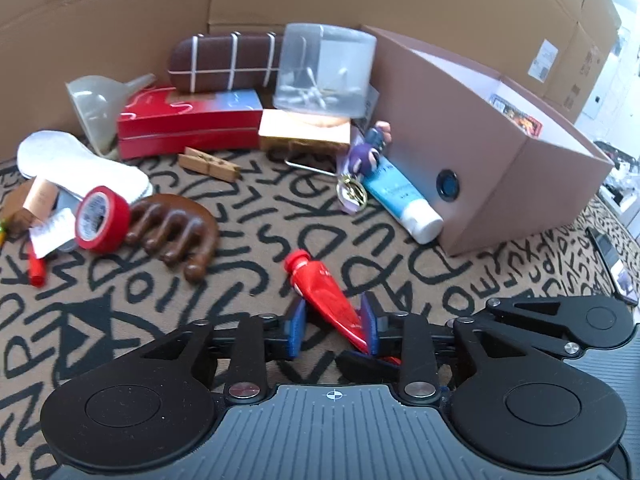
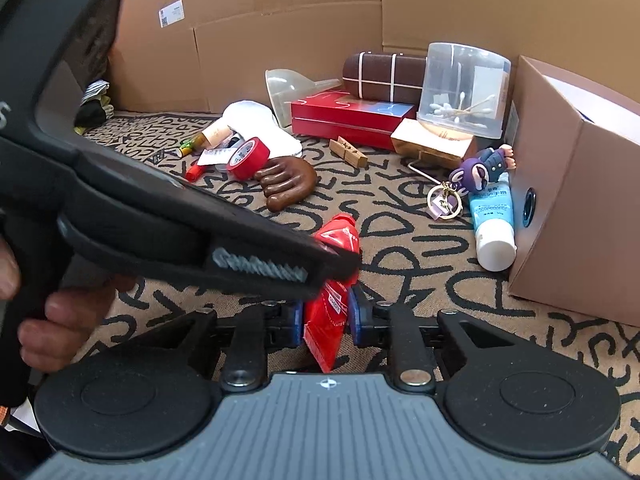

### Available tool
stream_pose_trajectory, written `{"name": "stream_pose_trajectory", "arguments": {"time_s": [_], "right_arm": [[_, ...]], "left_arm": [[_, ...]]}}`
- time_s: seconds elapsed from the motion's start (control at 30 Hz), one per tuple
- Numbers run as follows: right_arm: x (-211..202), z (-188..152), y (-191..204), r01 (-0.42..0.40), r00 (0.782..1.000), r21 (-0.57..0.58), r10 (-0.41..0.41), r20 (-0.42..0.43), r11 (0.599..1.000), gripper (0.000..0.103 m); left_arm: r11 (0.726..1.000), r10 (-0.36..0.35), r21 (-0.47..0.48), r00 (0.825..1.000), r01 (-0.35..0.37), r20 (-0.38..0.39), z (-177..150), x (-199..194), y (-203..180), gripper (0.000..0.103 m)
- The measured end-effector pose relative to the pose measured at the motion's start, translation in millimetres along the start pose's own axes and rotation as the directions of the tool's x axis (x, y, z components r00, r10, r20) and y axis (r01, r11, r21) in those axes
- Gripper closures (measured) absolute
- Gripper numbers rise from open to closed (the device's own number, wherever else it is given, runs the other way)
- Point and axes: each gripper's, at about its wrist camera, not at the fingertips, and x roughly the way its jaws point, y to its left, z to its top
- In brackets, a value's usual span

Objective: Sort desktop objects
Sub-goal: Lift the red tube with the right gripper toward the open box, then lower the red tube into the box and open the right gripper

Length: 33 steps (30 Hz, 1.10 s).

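Most of the sorting was judged undone: the comb (image 1: 176, 232), tape roll (image 1: 102, 222), clothespin (image 1: 208, 164) and blue tube (image 1: 404, 202) were still scattered on the patterned counter (image 1: 248, 240), outside the cardboard box (image 1: 492, 152). The red tube (image 1: 324, 292) was held just above the counter. The left gripper (image 1: 334, 326) was seen clamped on its tail; the right gripper (image 2: 325, 322), jaws nearly closed, was clamped on the same tube.

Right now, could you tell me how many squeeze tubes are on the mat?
2: a red tube held between both grippers' fingers, and a blue-and-white tube lying against the cardboard box. Clutter may hide others.
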Motion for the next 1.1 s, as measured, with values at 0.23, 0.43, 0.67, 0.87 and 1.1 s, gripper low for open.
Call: {"name": "stream_pose_trajectory", "arguments": {"time_s": [0.23, 0.43, 0.67, 0.87, 1.1], "right_arm": [[-14.9, 0.4, -0.7, -0.024, 0.999, 0.002, 0.024, 0.027, 1.000, 0.085], [-33.7, 6.7, -2.7, -0.014, 0.996, -0.011, 0.014, 0.086, 1.000, 0.086], [-60.3, 24.1, -13.7, 0.022, 0.980, -0.006, -0.020, 0.197, 1.000, 0.086], [-83.4, 45.0, -34.7, 0.085, 0.954, 0.005, -0.082, 0.290, 0.996, 0.086], [-90.4, 68.3, -76.0, 0.131, 0.930, 0.065, -0.145, 0.337, 0.989, 0.087]], "left_arm": [[0.999, -0.010, 0.030, 0.999, 0.009, 0.035, 0.5, -14.4, -15.6, 0.088], [0.999, -0.014, 0.042, 0.996, 0.010, 0.089, 8.2, -33.4, -27.0, 0.088], [0.996, -0.039, 0.092, 0.982, 0.022, 0.187, 34.7, -55.7, -50.9, 0.088], [0.986, -0.090, 0.160, 0.960, 0.048, 0.264, 68.8, -64.6, -80.4, 0.088], [0.971, -0.162, 0.215, 0.946, 0.103, 0.281, 109.5, -46.2, -109.4, 0.089]]}}
